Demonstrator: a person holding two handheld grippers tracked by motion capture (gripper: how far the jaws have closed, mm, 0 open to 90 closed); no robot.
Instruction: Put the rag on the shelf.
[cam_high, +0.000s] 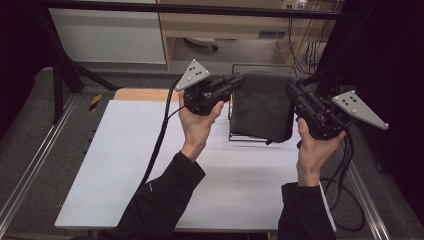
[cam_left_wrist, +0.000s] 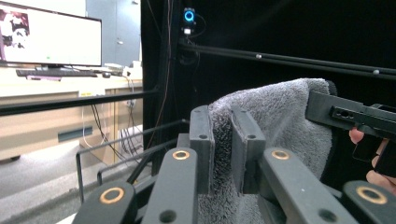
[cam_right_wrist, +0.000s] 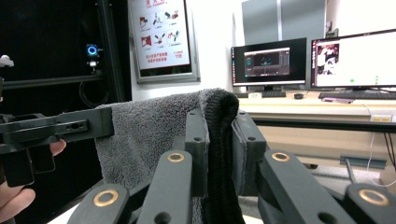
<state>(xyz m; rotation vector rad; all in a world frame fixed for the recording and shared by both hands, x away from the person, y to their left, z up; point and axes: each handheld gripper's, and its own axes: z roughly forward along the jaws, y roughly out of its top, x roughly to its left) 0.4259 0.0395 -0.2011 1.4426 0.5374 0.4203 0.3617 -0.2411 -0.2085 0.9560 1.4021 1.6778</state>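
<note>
text: none legible | poster (cam_right_wrist: 159, 35): characters too small to read

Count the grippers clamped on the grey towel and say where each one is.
2. The left gripper pinches the grey towel at its upper left corner; the right gripper pinches its upper right corner. The towel hangs between them above the wire rack.

White tabletop (cam_high: 125, 165) with a wooden strip (cam_high: 142, 94) along its far edge, aluminium rails (cam_high: 30, 170) down both sides. Black wire rack (cam_high: 250, 136) stands on the table's far right part. Beyond: wooden desk (cam_high: 225, 25), white cabinet (cam_high: 107, 35), cables (cam_high: 300, 47) hanging at the right. Black frame bar (cam_left_wrist: 280, 59) carries a small camera with a blue ring light (cam_left_wrist: 188, 16). Monitors (cam_right_wrist: 310, 58) and a keyboard (cam_right_wrist: 273, 94) on a beige desk, illustrated poster (cam_right_wrist: 161, 35) on the wall.
</note>
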